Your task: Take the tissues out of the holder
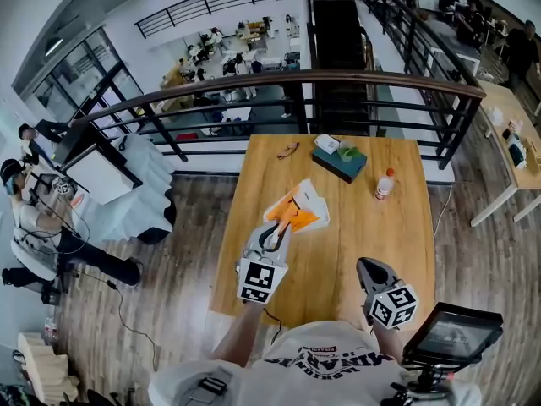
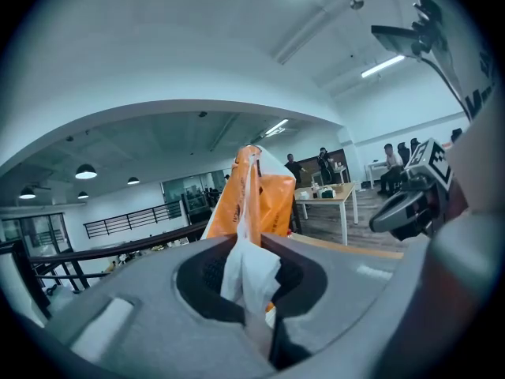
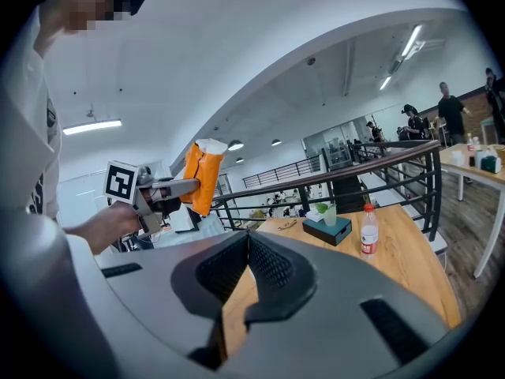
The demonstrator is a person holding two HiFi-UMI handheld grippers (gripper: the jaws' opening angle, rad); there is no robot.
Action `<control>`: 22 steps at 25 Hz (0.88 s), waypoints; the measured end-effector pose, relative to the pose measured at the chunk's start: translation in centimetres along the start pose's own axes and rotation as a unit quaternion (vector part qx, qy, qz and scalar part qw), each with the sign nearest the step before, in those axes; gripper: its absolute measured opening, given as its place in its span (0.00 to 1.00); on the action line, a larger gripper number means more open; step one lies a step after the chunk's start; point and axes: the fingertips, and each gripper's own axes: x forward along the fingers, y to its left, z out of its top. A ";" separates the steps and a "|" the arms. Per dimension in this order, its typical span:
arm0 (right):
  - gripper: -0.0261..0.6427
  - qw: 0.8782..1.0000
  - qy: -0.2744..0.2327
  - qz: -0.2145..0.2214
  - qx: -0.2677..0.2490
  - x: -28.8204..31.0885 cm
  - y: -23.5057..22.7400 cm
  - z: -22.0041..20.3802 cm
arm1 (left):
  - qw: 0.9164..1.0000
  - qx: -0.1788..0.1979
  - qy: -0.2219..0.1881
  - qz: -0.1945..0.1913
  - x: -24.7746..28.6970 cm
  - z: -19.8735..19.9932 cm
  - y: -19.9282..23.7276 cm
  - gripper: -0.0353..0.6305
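Note:
My left gripper [image 1: 281, 228] is shut on the white end flap of an orange and white soft tissue pack [image 1: 297, 210] and holds it up in the air over the wooden table [image 1: 397, 235]. In the left gripper view the pack [image 2: 264, 196] stands upright just past the closed jaws. The dark teal tissue holder [image 1: 340, 163] lies at the table's far side with a white tissue [image 1: 326, 143] on top. My right gripper [image 1: 365, 266] hovers low at the near right, shut and empty. Its own view shows the raised pack [image 3: 200, 175] to the left and the holder [image 3: 328, 229] ahead.
A small bottle with a red cap [image 1: 385, 184] stands right of the holder, and a pair of glasses [image 1: 287, 150] lies to its left. A black railing [image 1: 304, 87] runs behind the table. A tripod-mounted screen [image 1: 452, 337] stands at the near right.

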 end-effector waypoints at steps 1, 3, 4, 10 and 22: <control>0.05 1.000 0.000 -0.002 0.000 -0.1 -0.1 0.0 | 1.000 0.000 0.001 -0.001 0.1 -0.1 -0.1 0.10; 0.05 1.000 -0.002 -0.006 0.002 -0.4 -0.3 0.0 | 1.000 0.000 0.004 -0.008 0.4 -0.3 -0.5 0.10; 0.05 1.000 -0.003 -0.008 0.002 -0.5 -0.5 0.0 | 1.000 0.001 0.006 -0.013 0.8 -0.5 -0.9 0.10; 0.05 1.000 -0.014 -0.021 0.006 -1.5 -1.1 -0.1 | 0.997 0.003 0.023 -0.072 4.3 -2.5 -5.0 0.10; 0.05 0.992 -0.036 -0.119 0.038 -8.5 -3.9 -1.6 | 0.967 0.014 0.118 -0.225 11.2 -11.1 -18.3 0.10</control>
